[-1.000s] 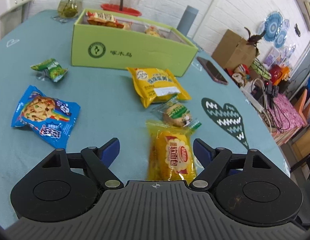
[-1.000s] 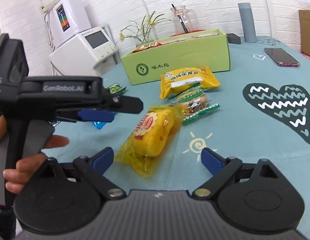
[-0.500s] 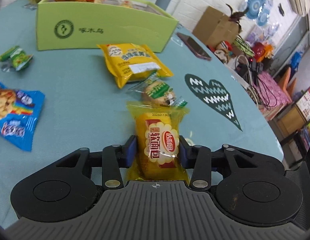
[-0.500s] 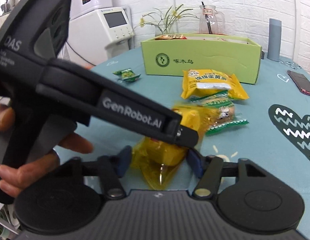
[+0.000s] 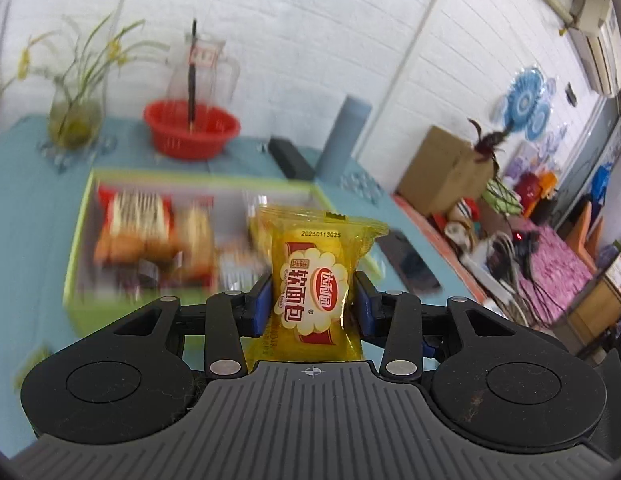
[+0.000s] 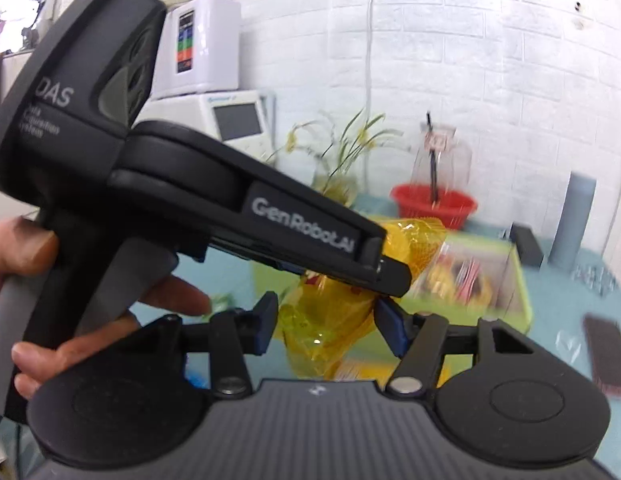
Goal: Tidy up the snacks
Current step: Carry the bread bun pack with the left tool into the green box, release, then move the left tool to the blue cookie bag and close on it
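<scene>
My left gripper (image 5: 310, 307) is shut on a yellow soft-bread packet (image 5: 312, 280) and holds it in the air above the near edge of the green snack box (image 5: 76, 264), which holds several snacks. In the right wrist view the left gripper's black body (image 6: 214, 208) crosses the frame with the yellow packet (image 6: 330, 316) in its fingers. My right gripper (image 6: 328, 326) has its jaws closed around the lower end of that same packet. The green box (image 6: 518, 280) lies behind.
A red basket (image 5: 192, 130), a glass jug, a flower vase (image 5: 72, 118) and a grey cylinder (image 5: 344, 132) stand behind the box. A phone (image 6: 608, 354) lies on the blue tablecloth at right. White appliances (image 6: 230, 120) stand at the back left.
My left gripper closed on the yellow packet, lifted it off the table and carried it toward the green box. My right gripper closed in on the packet and followed it up.
</scene>
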Demonstrator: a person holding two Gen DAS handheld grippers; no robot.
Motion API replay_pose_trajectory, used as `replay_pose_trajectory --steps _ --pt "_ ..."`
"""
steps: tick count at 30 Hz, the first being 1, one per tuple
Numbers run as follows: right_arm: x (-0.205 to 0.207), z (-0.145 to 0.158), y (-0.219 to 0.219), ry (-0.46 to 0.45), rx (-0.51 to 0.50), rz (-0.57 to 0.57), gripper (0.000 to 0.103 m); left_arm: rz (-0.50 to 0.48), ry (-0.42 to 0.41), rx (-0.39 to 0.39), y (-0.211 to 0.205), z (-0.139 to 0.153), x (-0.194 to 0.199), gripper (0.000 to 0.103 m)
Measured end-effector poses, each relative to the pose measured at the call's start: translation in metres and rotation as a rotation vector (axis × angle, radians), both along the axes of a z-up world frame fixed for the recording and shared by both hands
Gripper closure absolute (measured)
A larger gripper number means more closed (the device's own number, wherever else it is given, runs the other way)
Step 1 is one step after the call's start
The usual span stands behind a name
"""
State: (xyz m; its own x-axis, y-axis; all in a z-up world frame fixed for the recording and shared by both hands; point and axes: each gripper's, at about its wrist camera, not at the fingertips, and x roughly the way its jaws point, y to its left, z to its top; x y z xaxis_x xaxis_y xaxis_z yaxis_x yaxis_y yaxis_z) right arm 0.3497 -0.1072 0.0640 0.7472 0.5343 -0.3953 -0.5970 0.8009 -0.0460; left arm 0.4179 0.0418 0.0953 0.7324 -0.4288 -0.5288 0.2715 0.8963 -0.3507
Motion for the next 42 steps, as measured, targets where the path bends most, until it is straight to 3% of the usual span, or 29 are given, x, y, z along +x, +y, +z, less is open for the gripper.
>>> replay_pose_trajectory --steps 3,7,11,14,15,16,17,18,19,22,26,31,37,40,42 --pt "0.062 0.001 0.004 0.053 -0.01 -0.003 0.037 0.016 0.032 0.028 -0.002 -0.003 0.062 0.083" --pt "0.127 -0.018 0.007 0.179 -0.031 -0.002 0.038 0.034 0.13 0.044 -0.003 -0.032 0.123 0.083" --pt "0.149 -0.043 0.01 0.247 -0.045 0.011 0.038 0.035 0.165 0.094 -0.007 -0.06 0.137 0.082" --pt "0.145 -0.047 0.013 0.226 -0.06 0.007 0.037 0.042 0.161 0.082 -0.004 -0.064 0.133 0.07" --pt "0.142 -0.045 0.013 0.222 -0.064 0.002 0.034 0.039 0.163 0.06 -0.002 -0.061 0.131 0.062" --pt "0.138 -0.041 0.012 0.213 -0.058 -0.006 0.031 0.039 0.157 0.041 0.001 -0.056 0.127 0.057" --pt "0.131 -0.036 0.009 0.192 -0.049 -0.022 0.021 0.045 0.131 0.029 0.003 -0.045 0.117 0.054" --pt "0.12 -0.03 0.002 0.155 -0.046 -0.049 0.007 0.05 0.099 0.027 0.005 -0.035 0.106 0.046" --pt "0.106 -0.023 -0.003 0.107 -0.042 -0.075 0.001 0.059 0.056 0.03 0.006 -0.02 0.091 0.035" --pt "0.062 -0.002 -0.023 0.027 0.019 -0.109 0.001 0.096 -0.064 0.047 0.011 0.016 0.04 0.014" --pt "0.015 0.007 -0.032 0.004 0.028 -0.185 0.0 0.112 -0.142 0.024 0.027 0.037 -0.034 0.011" --pt "-0.048 -0.02 -0.03 0.052 0.043 -0.16 0.0 0.16 -0.133 0.049 0.05 0.022 -0.106 0.011" --pt "-0.088 -0.072 0.024 0.171 -0.013 0.083 0.0 0.278 -0.011 0.066 0.094 -0.037 -0.151 0.012" --pt "-0.086 -0.096 0.06 0.233 -0.067 0.119 0.0 0.331 0.093 0.05 0.121 -0.068 -0.149 0.021" --pt "-0.082 -0.104 0.082 0.239 -0.093 0.165 0.0 0.367 0.13 0.034 0.139 -0.079 -0.144 0.022"
